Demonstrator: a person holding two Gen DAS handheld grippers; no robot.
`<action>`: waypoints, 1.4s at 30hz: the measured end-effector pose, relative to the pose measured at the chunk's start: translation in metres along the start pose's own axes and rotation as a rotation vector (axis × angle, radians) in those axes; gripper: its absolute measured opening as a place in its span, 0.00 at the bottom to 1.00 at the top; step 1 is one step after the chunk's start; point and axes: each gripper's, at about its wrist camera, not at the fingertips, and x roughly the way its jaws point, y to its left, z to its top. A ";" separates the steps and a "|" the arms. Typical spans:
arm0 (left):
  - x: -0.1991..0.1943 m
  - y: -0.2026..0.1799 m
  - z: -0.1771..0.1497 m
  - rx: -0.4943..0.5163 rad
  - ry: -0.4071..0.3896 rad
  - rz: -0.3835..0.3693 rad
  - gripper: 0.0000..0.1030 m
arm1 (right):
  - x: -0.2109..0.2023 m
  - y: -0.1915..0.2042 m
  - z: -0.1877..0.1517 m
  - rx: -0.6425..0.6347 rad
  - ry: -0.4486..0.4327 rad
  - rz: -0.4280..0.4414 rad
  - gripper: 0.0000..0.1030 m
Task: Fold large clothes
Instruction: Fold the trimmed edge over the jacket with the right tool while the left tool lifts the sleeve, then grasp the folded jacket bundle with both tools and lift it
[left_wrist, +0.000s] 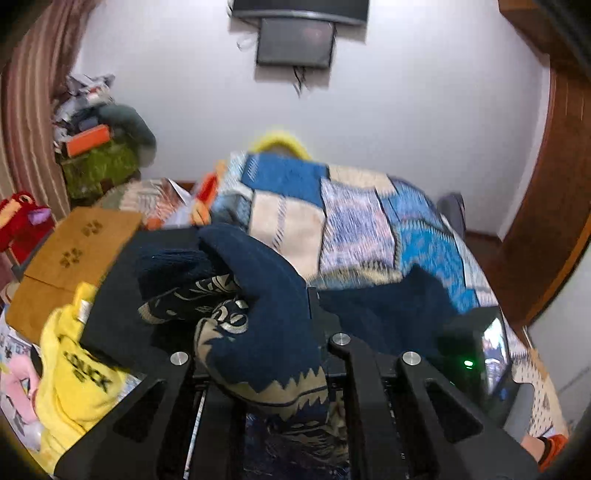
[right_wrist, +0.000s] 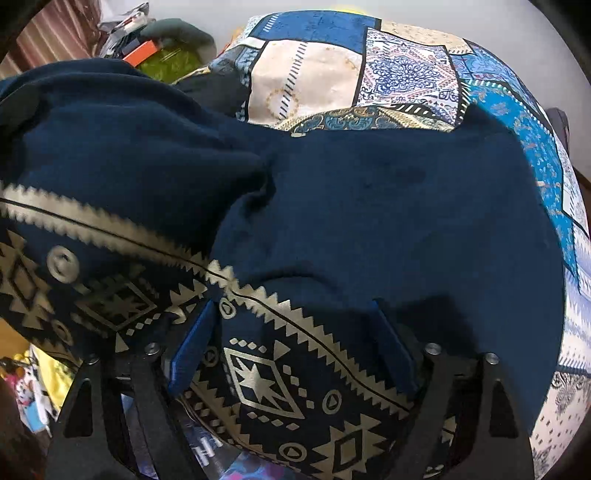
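**Mid-fold: left lifting garment, right coming in for a grab**

Navy garment (right_wrist: 369, 192) with cream pattern is lying half spread on the quilt (right_wrist: 325, 74), its left part bunched and raised. Left gripper (left_wrist: 258, 332) is holding that bunch, jaws closed on the cloth. Right gripper (right_wrist: 291, 347) is hovering over the patterned band, jaws wide open, blue pads (right_wrist: 190, 350) straddling the fabric, not pinching yet. Likely step: getting a second hold before folding over. Next move calls for right jaws closing on the band's edge, then both carrying it across the quilt.
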 end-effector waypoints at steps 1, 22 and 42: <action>0.001 -0.005 -0.002 0.017 0.003 0.002 0.08 | -0.003 0.000 -0.001 -0.015 0.000 0.007 0.81; 0.072 -0.202 -0.070 0.274 0.370 -0.397 0.08 | -0.125 -0.175 -0.130 0.347 -0.088 -0.228 0.78; -0.013 -0.151 -0.048 0.310 0.247 -0.377 0.60 | -0.187 -0.124 -0.081 0.232 -0.301 -0.152 0.78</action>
